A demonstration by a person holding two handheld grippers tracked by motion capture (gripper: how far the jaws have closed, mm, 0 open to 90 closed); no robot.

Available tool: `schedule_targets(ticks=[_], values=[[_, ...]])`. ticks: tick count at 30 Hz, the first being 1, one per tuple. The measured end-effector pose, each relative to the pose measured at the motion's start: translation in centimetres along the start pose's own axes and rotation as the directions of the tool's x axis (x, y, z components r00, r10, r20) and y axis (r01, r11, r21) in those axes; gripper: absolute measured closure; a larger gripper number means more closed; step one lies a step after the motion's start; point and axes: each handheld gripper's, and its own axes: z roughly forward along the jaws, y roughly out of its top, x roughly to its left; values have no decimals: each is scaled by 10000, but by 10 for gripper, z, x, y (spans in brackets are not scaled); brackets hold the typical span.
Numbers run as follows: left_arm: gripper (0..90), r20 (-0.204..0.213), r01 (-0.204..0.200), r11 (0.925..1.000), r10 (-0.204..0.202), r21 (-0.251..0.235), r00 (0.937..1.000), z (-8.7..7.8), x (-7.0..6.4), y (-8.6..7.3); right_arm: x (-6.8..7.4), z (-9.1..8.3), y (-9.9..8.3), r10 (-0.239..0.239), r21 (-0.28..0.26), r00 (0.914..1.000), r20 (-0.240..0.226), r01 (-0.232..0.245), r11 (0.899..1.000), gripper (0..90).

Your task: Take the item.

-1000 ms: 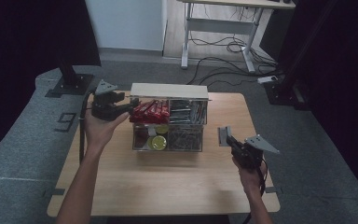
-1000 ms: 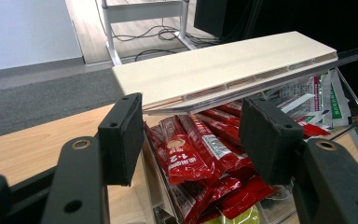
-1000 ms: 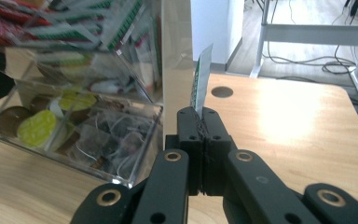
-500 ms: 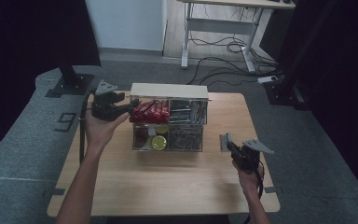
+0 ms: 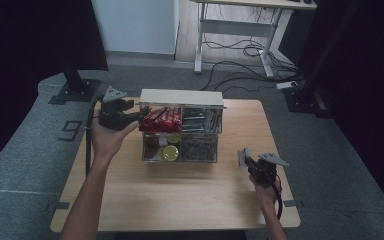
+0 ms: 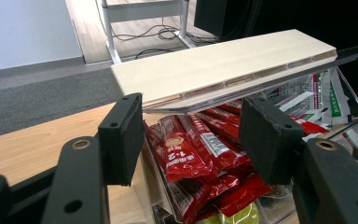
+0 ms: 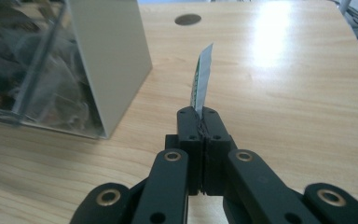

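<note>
A clear compartment box [image 5: 206, 159] stands mid-table with its pale lid [image 5: 181, 97] raised at the back. Red snack packets [image 5: 160, 119] fill its rear left compartment. My left gripper [image 5: 137, 116] is open at the box's left end. In the left gripper view the gripper [image 6: 191, 135] frames the red packets [image 6: 191, 154] under the lid [image 6: 223, 65] with nothing between its jaws. To the right of the box, my right gripper [image 5: 248, 163] is shut on a thin white-and-green sachet [image 5: 241, 157]. In the right gripper view the sachet [image 7: 203, 79] stands on edge out of the gripper [image 7: 201, 116].
Other compartments hold white-and-green sachets [image 5: 202, 120], round yellow-green items [image 5: 170, 152] and dark packets [image 5: 198, 149]. The box's beige end wall [image 7: 112, 56] is close on the right gripper's left. Bare wooden table [image 5: 180, 200] lies in front. A desk frame and cables [image 5: 240, 50] lie beyond.
My right gripper has moved a little toward the table's near edge with the sachet in it. The left gripper has stayed at the box's left end.
</note>
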Motion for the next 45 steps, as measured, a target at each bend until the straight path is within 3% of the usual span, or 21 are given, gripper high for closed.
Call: schedule_targets(ticks=[17,27,30,33,34,45], values=[[407,13,13,10000,-13,-3,10000,-1,0,-1,-15,7,-11,254,416,9990,358,-269,9988,876],[408,12,10,10000,-10,-6,10000,-1,-1,-1,-26,10,-18,304,754,9956,886,-371,9965,814],[407,11,4,10000,-4,-3,10000,-1,-1,-1,-26,13,-21,0,1067,9940,1090,-117,9942,760],[408,11,-6,10000,6,4,10000,-1,-1,-1,-27,14,-22,-16,1189,9941,1088,-114,9928,742],[407,15,-6,10000,6,4,10000,-1,-1,-1,-27,16,-23,-133,1330,9932,1160,-23,9911,698],[407,21,3,10000,-3,-4,10000,-1,-1,-1,-22,13,-21,-478,1078,9868,1545,313,9937,518]])
